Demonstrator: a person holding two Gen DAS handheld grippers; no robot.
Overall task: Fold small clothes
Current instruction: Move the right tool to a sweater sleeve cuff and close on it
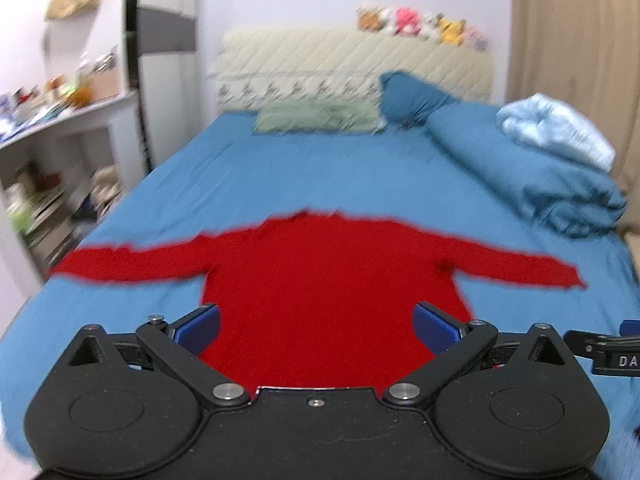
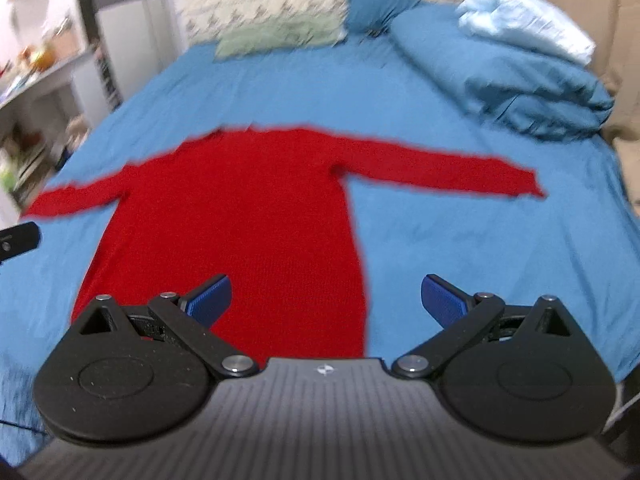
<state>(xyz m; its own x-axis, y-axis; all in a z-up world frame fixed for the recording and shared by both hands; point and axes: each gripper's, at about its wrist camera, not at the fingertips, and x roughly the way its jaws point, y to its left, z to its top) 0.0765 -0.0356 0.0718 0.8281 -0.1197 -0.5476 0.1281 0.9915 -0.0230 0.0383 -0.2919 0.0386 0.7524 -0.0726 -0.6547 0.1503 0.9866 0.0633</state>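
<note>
A red long-sleeved sweater [image 1: 320, 272] lies flat on the blue bed sheet [image 1: 320, 168], both sleeves spread out to the sides, collar toward the headboard. My left gripper [image 1: 316, 326] is open and empty, above the sweater's lower body. My right gripper [image 2: 324, 300] is open and empty, above the sweater's [image 2: 240, 208] lower right edge; its left pad is over red cloth, its right pad over sheet. Both views are motion-blurred.
A rolled blue duvet [image 1: 520, 172] with a pale blue blanket [image 1: 556, 128] lies along the bed's right side. A green pillow [image 1: 316, 118] and blue pillow [image 1: 412, 96] sit by the headboard. Cluttered shelves [image 1: 52, 160] stand left of the bed.
</note>
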